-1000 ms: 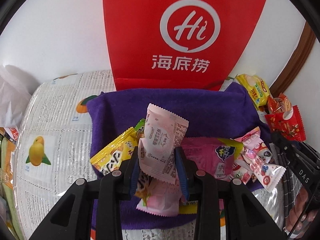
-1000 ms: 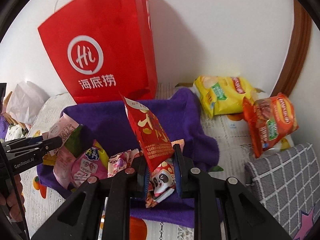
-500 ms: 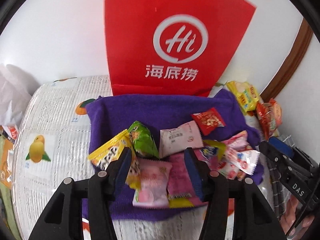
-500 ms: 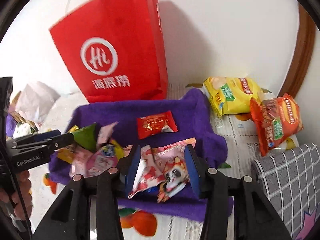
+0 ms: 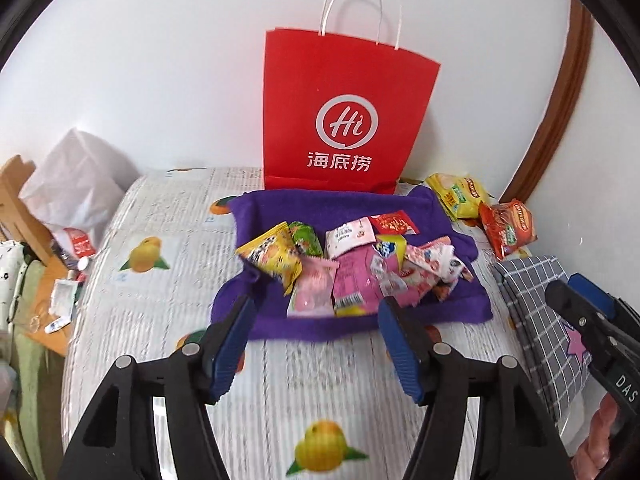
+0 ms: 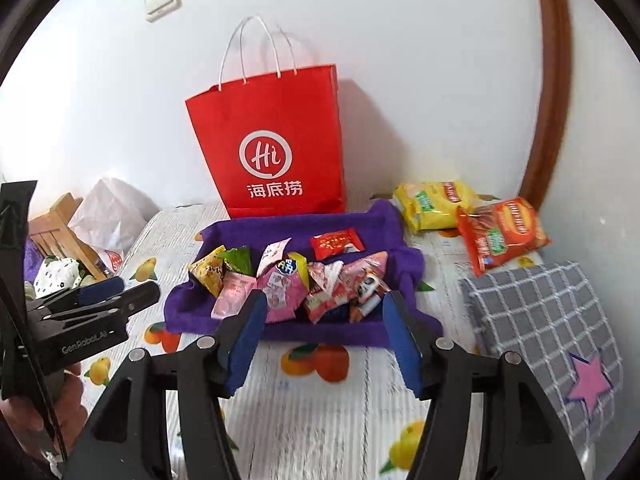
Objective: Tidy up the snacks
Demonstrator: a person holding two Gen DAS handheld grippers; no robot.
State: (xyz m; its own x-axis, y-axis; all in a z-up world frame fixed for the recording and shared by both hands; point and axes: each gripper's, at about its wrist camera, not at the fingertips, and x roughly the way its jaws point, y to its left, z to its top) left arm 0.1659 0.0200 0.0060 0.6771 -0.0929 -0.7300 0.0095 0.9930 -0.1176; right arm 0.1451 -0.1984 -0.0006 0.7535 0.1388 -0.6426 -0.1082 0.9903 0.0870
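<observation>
Several small snack packets lie heaped on a purple towel [image 5: 448,312] [image 6: 192,312]: a yellow one [image 5: 272,258], a green one [image 5: 306,238], a pale pink one [image 5: 350,236] and a small red one [image 5: 394,222] [image 6: 336,243]. My left gripper [image 5: 316,302] is open and empty, hovering before the towel's near edge. My right gripper [image 6: 322,300] is open and empty, likewise just short of the towel. Each gripper shows at the edge of the other's view.
A red paper bag [image 5: 344,120] [image 6: 276,144] stands behind the towel against the wall. A yellow chip bag [image 6: 432,204] and an orange one [image 6: 500,232] lie to the right. A grey checked cloth [image 6: 540,320] lies at the right. Clutter and a white bag [image 5: 76,184] sit left.
Both grippers opened and dropped their packets onto the towel: the left the pale pink one, the right the red one. Both then pulled back and away from the pile.
</observation>
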